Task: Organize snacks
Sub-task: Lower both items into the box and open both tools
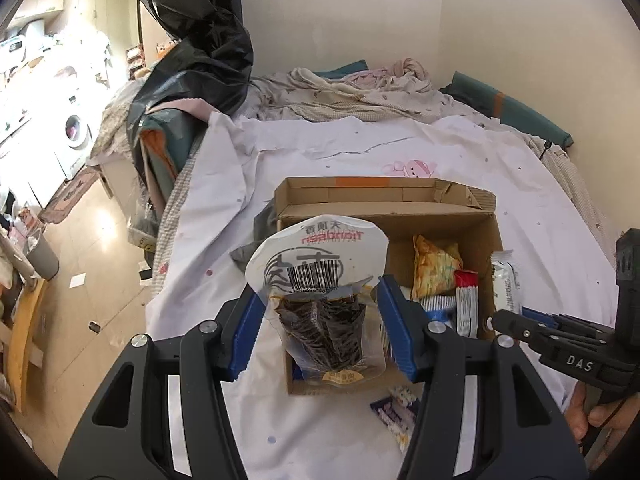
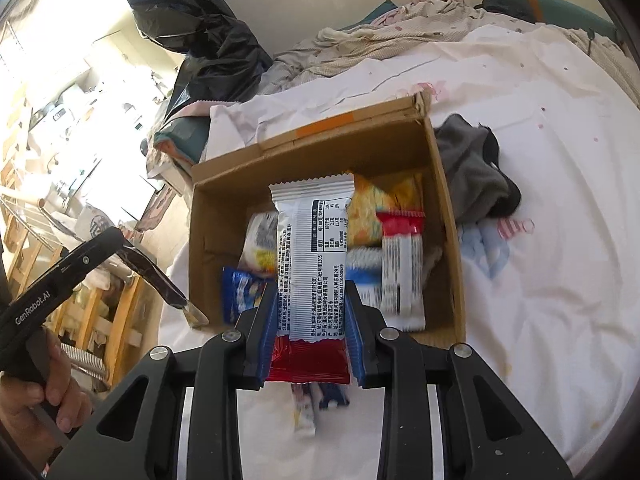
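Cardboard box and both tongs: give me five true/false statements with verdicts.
1. The left tongs hold a clear pouch of dark snack. True.
2. The right tongs are open and hold nothing. False: they are shut on a white and red snack packet.
3. The cardboard box is empty. False: several packets lie inside, among them a yellow snack bag.
4. The box sits on a white bedsheet. True.
5. A grey cloth lies inside the box. False: it lies on the sheet outside the box wall.
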The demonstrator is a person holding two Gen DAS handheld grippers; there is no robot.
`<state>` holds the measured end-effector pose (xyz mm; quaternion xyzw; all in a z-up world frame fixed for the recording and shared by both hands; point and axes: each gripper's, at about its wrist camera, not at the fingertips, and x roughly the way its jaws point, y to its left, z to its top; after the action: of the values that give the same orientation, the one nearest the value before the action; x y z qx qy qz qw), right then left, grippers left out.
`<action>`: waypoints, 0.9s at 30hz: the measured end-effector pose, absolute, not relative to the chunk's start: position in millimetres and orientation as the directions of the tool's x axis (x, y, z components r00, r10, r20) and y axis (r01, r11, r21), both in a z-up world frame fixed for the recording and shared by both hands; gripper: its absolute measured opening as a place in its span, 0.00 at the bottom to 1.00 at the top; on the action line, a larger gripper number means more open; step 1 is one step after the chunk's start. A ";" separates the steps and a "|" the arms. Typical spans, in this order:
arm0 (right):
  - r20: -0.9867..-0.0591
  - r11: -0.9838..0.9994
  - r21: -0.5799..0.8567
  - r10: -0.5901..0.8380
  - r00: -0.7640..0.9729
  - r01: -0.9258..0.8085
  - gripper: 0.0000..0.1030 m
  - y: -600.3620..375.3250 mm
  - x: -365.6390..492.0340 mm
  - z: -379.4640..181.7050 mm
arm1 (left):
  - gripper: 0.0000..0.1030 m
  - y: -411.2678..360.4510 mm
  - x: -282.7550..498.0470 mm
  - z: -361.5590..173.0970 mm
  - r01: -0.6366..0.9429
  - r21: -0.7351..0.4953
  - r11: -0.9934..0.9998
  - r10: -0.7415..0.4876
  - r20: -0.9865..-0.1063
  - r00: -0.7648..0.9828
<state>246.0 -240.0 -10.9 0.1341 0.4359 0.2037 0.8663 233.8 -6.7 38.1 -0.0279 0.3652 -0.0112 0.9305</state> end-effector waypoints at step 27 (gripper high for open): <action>-0.787 0.900 0.350 0.434 0.438 -0.262 0.31 -201.6 279.3 -65.6 | 0.53 -10.6 279.2 -29.7 0.022 -0.123 0.992 -0.112 -0.791 0.601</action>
<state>279.3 -201.6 -65.6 0.0880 0.4882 0.2062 0.8435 279.2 -10.6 -29.7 -0.0505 0.4449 -0.0373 0.8934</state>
